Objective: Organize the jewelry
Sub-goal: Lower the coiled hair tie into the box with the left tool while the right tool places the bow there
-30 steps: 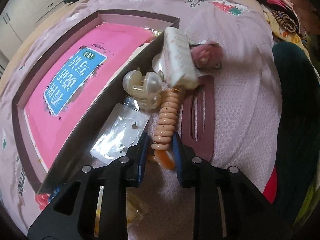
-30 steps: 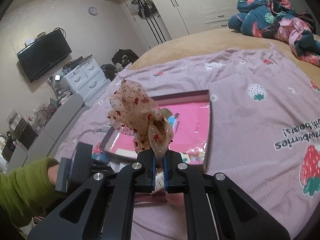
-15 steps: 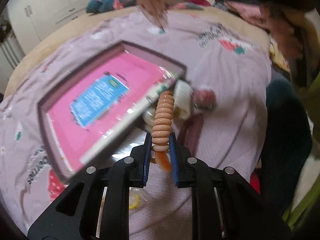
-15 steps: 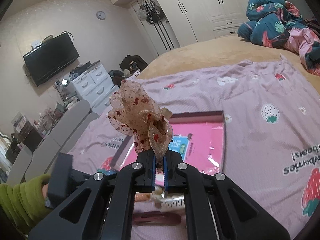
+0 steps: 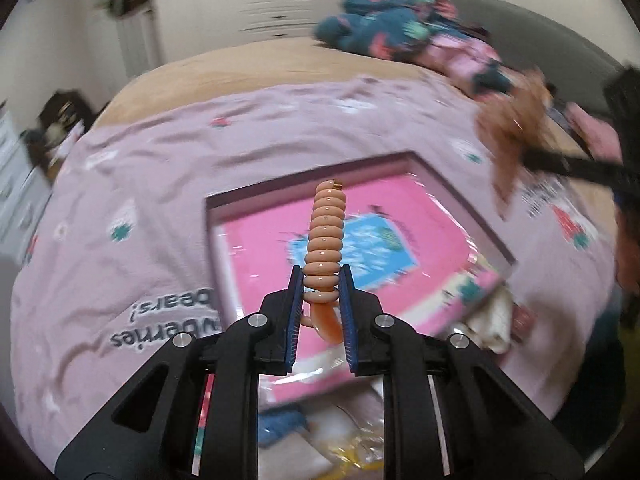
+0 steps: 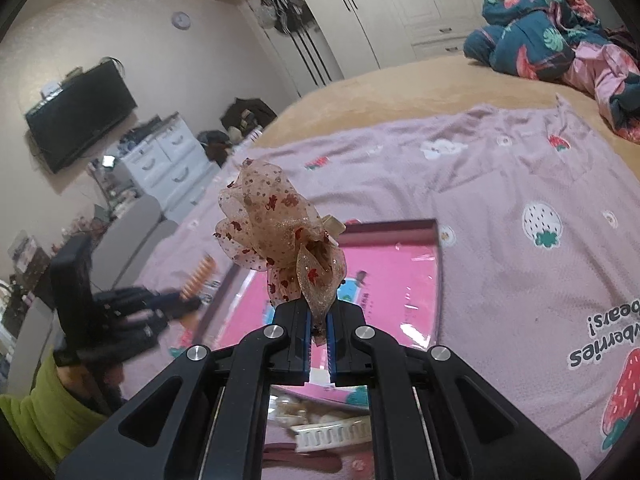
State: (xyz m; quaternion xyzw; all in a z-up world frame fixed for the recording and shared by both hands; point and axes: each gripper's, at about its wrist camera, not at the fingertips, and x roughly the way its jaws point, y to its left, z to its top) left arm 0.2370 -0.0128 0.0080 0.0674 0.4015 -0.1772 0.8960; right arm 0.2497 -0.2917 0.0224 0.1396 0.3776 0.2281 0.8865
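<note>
My left gripper (image 5: 320, 300) is shut on a peach spiral hair tie (image 5: 325, 236) and holds it upright above the shallow box with a pink lining (image 5: 264, 256). My right gripper (image 6: 319, 320) is shut on a sheer gold bow with red dots (image 6: 276, 224), raised above the same box (image 6: 384, 280). The right gripper and its bow (image 5: 516, 120) show blurred at the right of the left wrist view. The left gripper with the hair tie (image 6: 198, 274) shows at the left of the right wrist view.
The box lies on a pink strawberry-print blanket (image 6: 540, 280) on a bed. A white claw clip (image 6: 332, 434) and a dark red clip (image 6: 304, 456) lie near the box's front edge. Small bags (image 5: 352, 448) lie below the left gripper. A crumpled quilt (image 6: 560, 28) sits far back.
My left gripper closed on the spiral hair tie, lifted it off the blanket and swung over the box. My right gripper kept holding the bow and rose a little.
</note>
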